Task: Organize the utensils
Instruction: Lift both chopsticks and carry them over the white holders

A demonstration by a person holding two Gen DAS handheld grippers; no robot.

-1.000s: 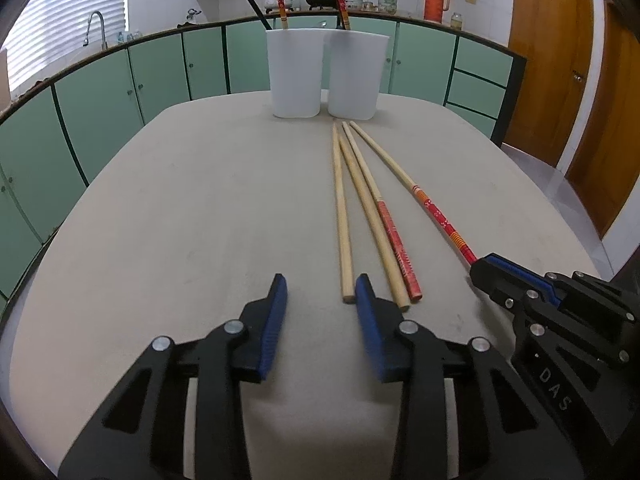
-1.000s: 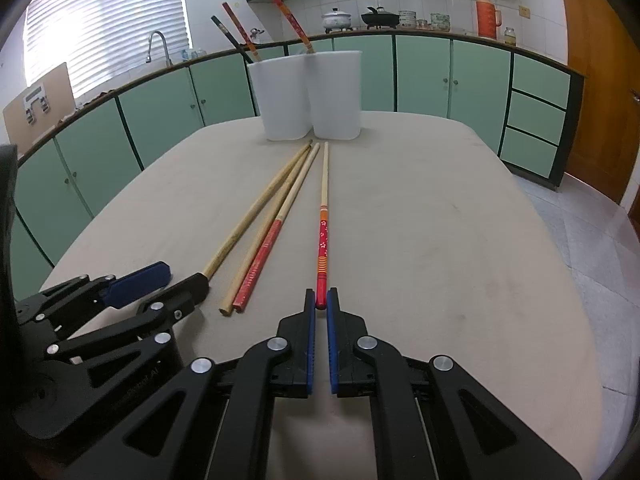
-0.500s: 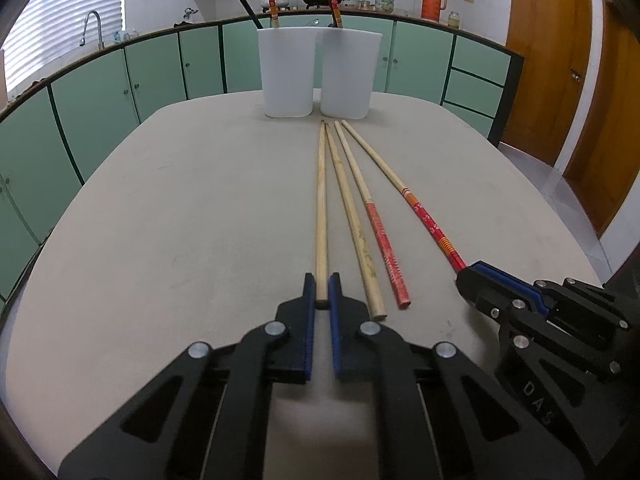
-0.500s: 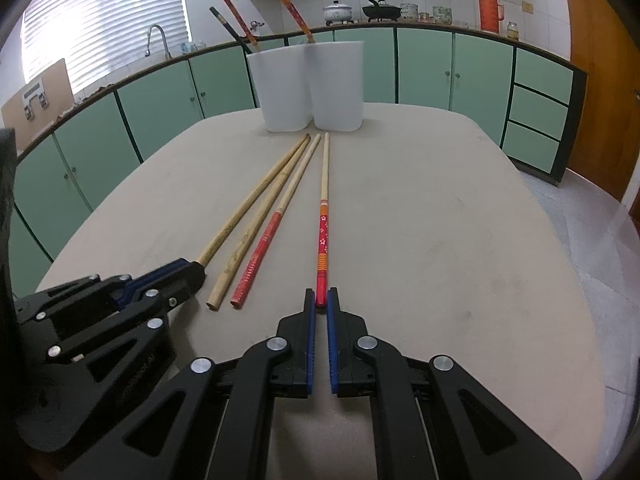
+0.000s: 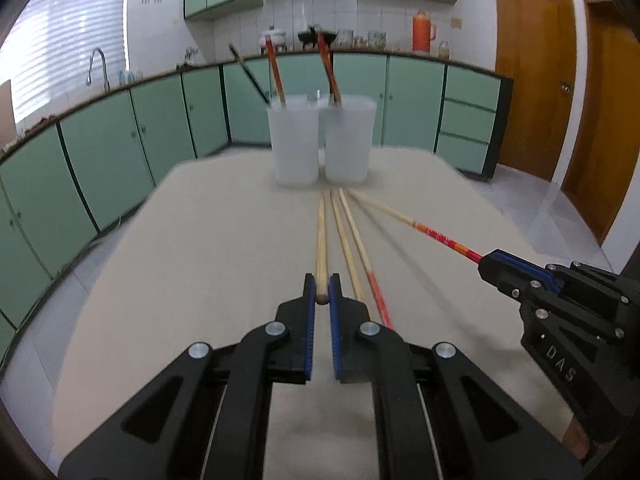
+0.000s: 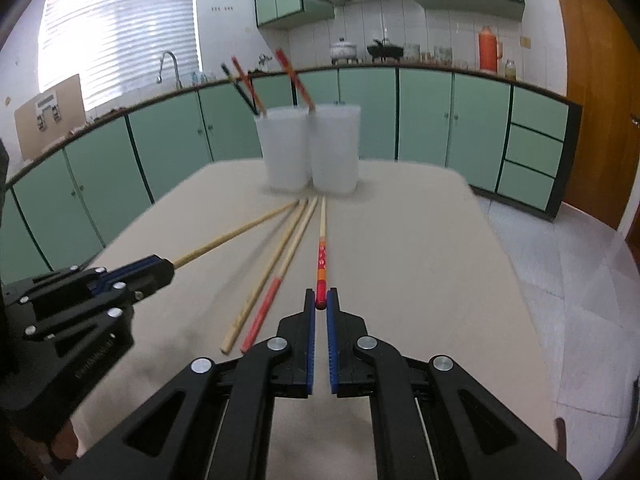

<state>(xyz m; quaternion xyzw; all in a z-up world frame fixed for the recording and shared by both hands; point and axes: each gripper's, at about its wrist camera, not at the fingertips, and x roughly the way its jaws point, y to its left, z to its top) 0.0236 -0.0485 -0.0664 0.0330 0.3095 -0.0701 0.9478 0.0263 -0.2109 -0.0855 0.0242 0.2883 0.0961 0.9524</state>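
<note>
Each tool, left (image 5: pixel 322 294) and right (image 6: pixel 321 300), is matte black plastic with silver screws, blue ribbed finger pads (image 5: pixel 310 340) and faint embossed lettering.

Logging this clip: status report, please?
Left gripper shut on plain chopstick. Right gripper shut on red-ended chopstick. Two chopsticks left on table. Path to cups open.

My beige table (image 5: pixel 208 264) carries two white cups (image 5: pixel 295 140) at twelve o'clock, standing side by side and touching. Flat on the tabletop lie a plain wooden chopstick (image 6: pixel 260 286) and a red-ended chopstick (image 6: pixel 280 276), close together, their far tips pointing to the cups, their near ends toward six o'clock.
</note>
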